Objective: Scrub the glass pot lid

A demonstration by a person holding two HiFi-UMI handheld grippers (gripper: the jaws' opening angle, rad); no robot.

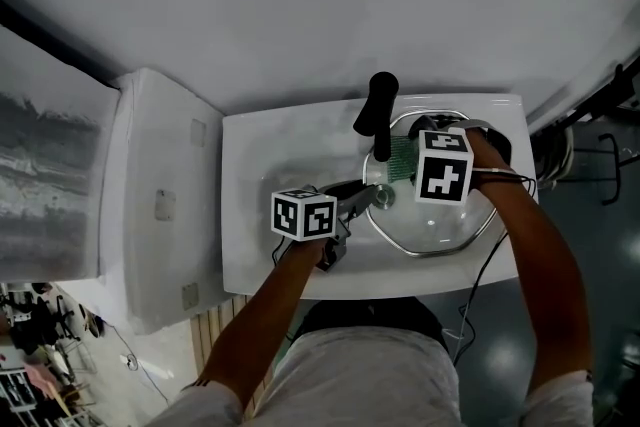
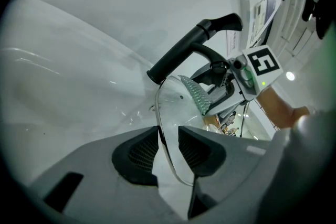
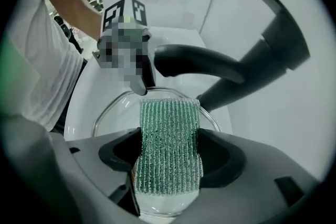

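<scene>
Step in hand: scrubbing, at the contact stage. The left gripper (image 2: 169,147) has its jaws closed on the metal-banded rim of the glass pot lid (image 2: 176,107), which passes edge-on between the ribbed black pads. This holds the lid tilted over the white sink (image 1: 250,215), just below the black faucet (image 1: 378,110). The right gripper (image 3: 168,157) has its jaws clamped on a green scrub pad (image 3: 169,139), whose free end projects forward over the lid. Whether the pad presses on the glass or only lies close above it, I cannot tell. The lid is a smooth, clear, shallow dome and probably slick. The pad is a flexible rectangle with a coarse, ribbed, glittering weave. As I judge it, the next move calls for pressing the pad flat on the glass and sweeping it across. The left grip must remain firm, since a slick rim may twist under side load.
</scene>
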